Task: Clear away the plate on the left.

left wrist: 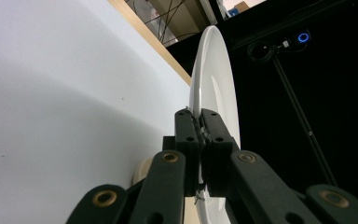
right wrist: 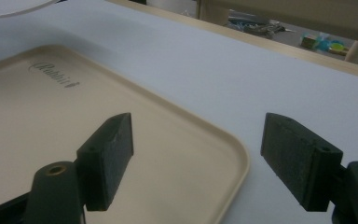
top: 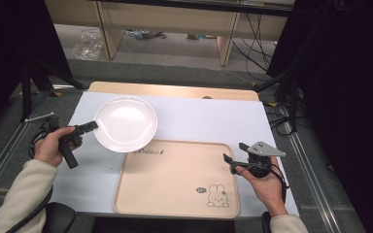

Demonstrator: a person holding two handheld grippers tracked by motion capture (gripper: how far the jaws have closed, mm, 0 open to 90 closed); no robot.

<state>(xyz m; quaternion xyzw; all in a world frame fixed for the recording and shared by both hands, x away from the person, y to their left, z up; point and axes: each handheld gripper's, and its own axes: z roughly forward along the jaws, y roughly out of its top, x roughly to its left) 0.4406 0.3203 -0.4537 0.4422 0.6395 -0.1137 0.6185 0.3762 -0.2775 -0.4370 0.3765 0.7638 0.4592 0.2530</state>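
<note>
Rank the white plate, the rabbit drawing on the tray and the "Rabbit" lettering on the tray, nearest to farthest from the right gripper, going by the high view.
From the right gripper:
1. Rabbit drawing, just below-left of it, in the tray's near right corner.
2. "Rabbit" lettering, across the tray at its far left edge.
3. White plate, farthest, up left, held by the left gripper.

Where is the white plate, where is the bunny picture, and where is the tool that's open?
white plate (top: 125, 121), high view, middle of its bowl.
bunny picture (top: 217, 196), high view, the rabbit printed on the tray's near right corner.
right tool (top: 233, 151), high view, the gap between its open jaw tips.
</note>
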